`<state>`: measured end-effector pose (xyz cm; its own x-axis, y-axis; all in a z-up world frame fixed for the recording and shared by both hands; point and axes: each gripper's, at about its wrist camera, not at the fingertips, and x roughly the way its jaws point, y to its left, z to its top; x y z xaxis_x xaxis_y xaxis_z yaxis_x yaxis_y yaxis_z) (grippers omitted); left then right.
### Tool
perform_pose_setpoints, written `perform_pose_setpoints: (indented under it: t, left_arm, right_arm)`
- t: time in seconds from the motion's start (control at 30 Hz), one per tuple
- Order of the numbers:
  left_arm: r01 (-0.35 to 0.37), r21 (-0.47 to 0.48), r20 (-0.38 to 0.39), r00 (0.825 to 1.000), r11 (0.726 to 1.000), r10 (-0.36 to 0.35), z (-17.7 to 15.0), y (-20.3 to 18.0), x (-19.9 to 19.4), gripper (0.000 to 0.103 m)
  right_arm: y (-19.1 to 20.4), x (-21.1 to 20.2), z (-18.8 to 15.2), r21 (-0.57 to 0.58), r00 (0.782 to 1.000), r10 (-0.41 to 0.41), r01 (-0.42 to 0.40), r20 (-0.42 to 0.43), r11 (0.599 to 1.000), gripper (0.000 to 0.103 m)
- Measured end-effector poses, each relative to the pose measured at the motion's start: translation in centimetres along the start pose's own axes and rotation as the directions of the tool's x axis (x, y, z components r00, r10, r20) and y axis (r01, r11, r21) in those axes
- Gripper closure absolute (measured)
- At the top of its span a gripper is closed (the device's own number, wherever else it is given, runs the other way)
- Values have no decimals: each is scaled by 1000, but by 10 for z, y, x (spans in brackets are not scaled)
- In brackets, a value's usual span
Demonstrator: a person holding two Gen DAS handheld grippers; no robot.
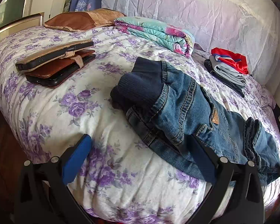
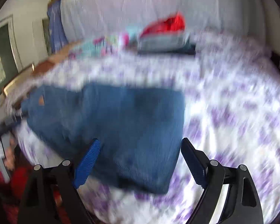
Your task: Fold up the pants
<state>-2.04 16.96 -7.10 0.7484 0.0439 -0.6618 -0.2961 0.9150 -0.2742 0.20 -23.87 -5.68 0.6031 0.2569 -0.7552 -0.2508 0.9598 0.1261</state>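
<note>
From the left wrist camera, the jeans (image 1: 186,112) lie on the floral bedspread (image 1: 46,102), long axis running from the dark ribbed waistband (image 1: 138,80) at centre away to the lower right, where the legs bunch near the bed's edge. The left gripper (image 1: 140,160) is spread wide with nothing between its fingers; its right finger rests on or just over the lower denim edge, its blue left finger (image 1: 77,160) over bare quilt. So the pants sit ahead and to the right of this claw. Two cased phones (image 1: 56,65) lie well apart at left, a folded floral blanket (image 1: 155,31) and a stack of folded clothes (image 1: 229,65) beyond.

The right wrist camera is heavily blurred. The right gripper (image 2: 140,160) is also spread and empty, and the denim (image 2: 110,127) appears to lie directly between and ahead of its fingers, reaching up and to the left. I judge the right claw the better placed for the leg end, the left for the waistband side.
</note>
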Motion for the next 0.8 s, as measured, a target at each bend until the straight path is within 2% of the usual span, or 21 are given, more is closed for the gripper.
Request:
perform_pose_setpoints:
  t: [0.03,0.07,0.1,0.17,0.23,0.3,0.37,0.47,0.53,0.57,0.63,0.73,0.8]
  left_arm:
    - [-2,0,0,1000,1000,2,0,0,0,4]
    - [-4,1,-1,1000,1000,4,0,-1,0,4]
    - [-4,2,-4,1000,1000,4,0,-1,0,4]
    - [0,1,-12,1000,1000,0,1,0,1,4]
    - [2,1,-11,1000,1000,-2,1,0,1,4]
    - [-1,3,-4,1000,1000,1,1,0,0,4]
    - [-3,3,1,1000,1000,3,1,0,0,4]
    - [2,6,-4,1000,1000,-2,0,0,0,4]
    - [1,6,-3,1000,1000,-1,0,-1,0,4]
    - [0,6,-2,1000,1000,0,0,-1,0,4]
    - [0,8,-4,1000,1000,0,0,0,0,4]
    - [-2,7,-1,1000,1000,2,0,-1,0,4]
    - [-6,8,7,1000,1000,6,-1,-1,0,4]
  right_arm:
    - [-1,12,-9,4,1000,14,-14,-18,1000,13]
    - [4,6,-13,-33,999,-9,10,34,999,13]
    - [10,3,-12,-64,999,-36,38,29,997,14]
    - [15,-16,-4,-81,995,-51,58,88,995,14]
    - [19,-41,4,-86,981,-75,92,179,992,15]
    - [25,-59,7,-103,955,-149,180,257,978,14]
    - [29,-55,5,-147,942,-223,265,252,953,14]
    - [23,-36,0,-159,936,-288,322,203,933,14]
    - [7,-14,-3,-159,954,-282,295,97,942,9]
    - [2,-11,-2,-136,963,-256,266,84,954,9]
    - [0,-23,-3,-96,969,-225,235,101,967,9]
    - [12,-50,3,-117,949,-232,260,214,958,9]
    - [19,-60,17,-104,949,-176,209,260,972,9]
